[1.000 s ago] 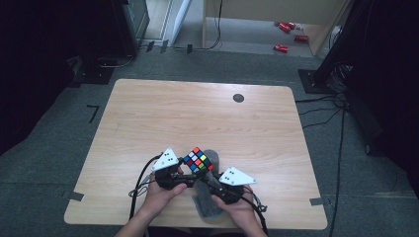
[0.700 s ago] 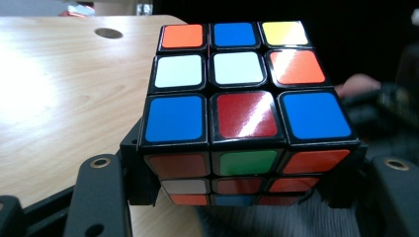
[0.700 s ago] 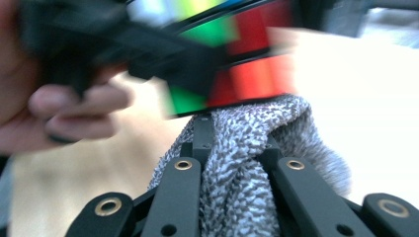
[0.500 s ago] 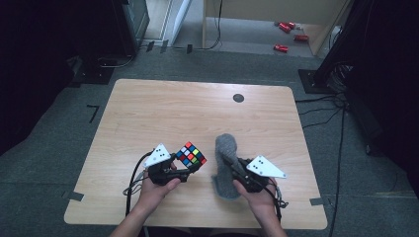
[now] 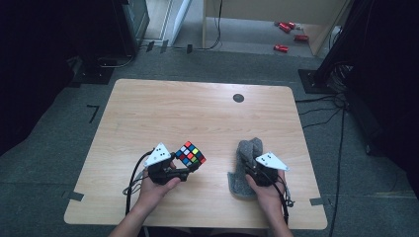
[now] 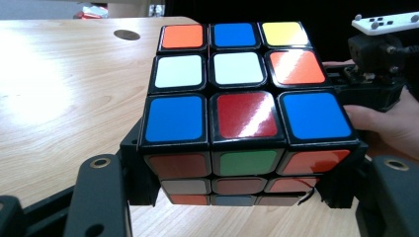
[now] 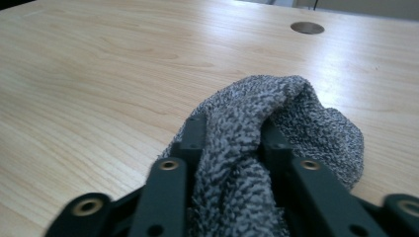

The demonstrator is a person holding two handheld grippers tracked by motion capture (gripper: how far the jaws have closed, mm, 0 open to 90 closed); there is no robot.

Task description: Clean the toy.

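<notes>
The puzzle cube (image 5: 190,154) is pinched by the left hand-held gripper (image 5: 184,170) above the surface (image 5: 197,113), faces exposed, probably for wiping. Right of the cube, the grey cloth (image 5: 245,160) is clamped bunched in the right hand-held gripper (image 5: 249,170).

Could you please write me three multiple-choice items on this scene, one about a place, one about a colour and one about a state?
1. Where does the grey cloth lie in the high view?
A. to the right of the puzzle cube
B. to the left of the cube
C. on the floor

2. In the left gripper view, what colour is the middle sticker of the cube's top face?
A. green
B. white
C. yellow

3. How does the right gripper stand?
A. open, apart from the cloth
B. shut on the cloth
C. shut on the cube

Answers: 1 A, the cloth rests on the table by the person's right hand, the cube by the left. 2 B, the centre square is white. 3 B, its jaws pinch a fold of cloth between them.
</notes>
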